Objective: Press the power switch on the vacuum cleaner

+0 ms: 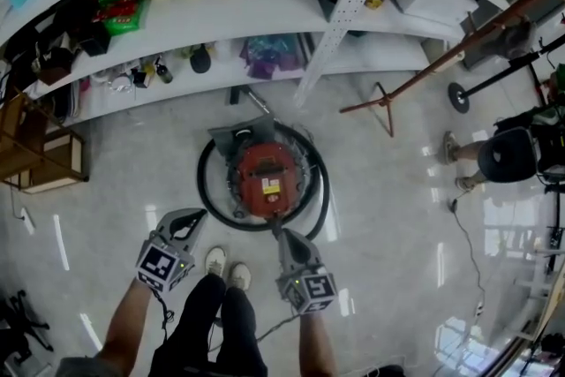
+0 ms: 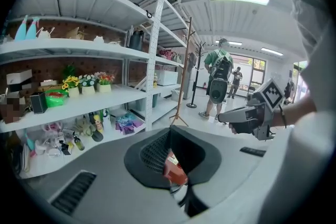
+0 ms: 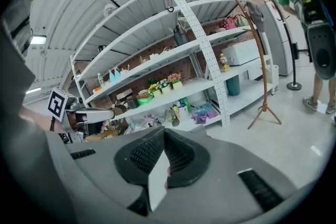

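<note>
While the red vacuum (image 1: 267,177) sits on the floor (image 1: 388,190), the left tool (image 1: 199,214) and right tool (image 1: 279,234) point toward it, both clenched on nothing, the right nearer.

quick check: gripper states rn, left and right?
Left gripper: closed, holding nothing.
Right gripper: closed, holding nothing.

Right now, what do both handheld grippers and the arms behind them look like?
Both match: the left gripper and right gripper have grey wedge-shaped bodies, tongs lined with black ribbed pads, and a cube of black-and-white square markers at the rear. A thin dark cable hangs from the left one. Forearms are unsleeved.
</note>
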Demonstrator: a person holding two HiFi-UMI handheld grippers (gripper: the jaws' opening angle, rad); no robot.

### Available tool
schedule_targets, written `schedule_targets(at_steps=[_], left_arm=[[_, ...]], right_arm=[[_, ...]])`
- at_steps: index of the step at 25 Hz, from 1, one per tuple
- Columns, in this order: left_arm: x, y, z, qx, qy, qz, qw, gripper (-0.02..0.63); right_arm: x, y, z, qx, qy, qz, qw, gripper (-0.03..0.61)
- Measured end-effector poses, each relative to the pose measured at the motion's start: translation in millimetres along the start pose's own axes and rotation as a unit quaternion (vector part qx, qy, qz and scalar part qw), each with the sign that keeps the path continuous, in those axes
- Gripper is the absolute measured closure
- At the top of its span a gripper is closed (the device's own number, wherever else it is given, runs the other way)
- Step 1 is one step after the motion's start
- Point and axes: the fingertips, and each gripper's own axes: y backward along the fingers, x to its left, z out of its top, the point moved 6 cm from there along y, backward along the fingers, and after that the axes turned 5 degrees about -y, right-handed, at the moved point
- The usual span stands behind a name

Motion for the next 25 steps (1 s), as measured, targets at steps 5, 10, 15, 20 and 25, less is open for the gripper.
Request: schedule_targets(at_steps=[5, 10, 15, 20, 25], left_arm=[[4.3, -15.5, -17.4, 0.005, 0.008, -0.003, 1.0000, 0.609], [3.2, -35.1, -35.0, 0.007, 0.017, -0.008, 0.9998, 0.609], [2.5, -52.0, -61.3, 0.020, 0.017, -0.016, 0.9995, 0.609], [5.4, -62.8, -83.9, 0.030, 0.023, -0.017, 0.9991, 0.609], [9.1, -75.3, -101.0, 0.032, 0.020, -0.018, 0.9991, 0.609]], right_arm=[[-11.6, -17.7, -15.7, 0.010, 0.003, 0.000, 1.000, 0.566], [-28.7, -33.1, -35.3, 0.020, 0.004, -0.003, 1.000, 0.566], [-46.1, -48.3, -55.1, 0.027, 0.003, -0.008, 1.000, 0.566], [-58.9, -61.6, -73.3, 0.032, 0.001, -0.009, 0.999, 0.566], [-69.6, -75.6, -90.7, 0.033, 0.005, -0.006, 0.999, 0.566]])
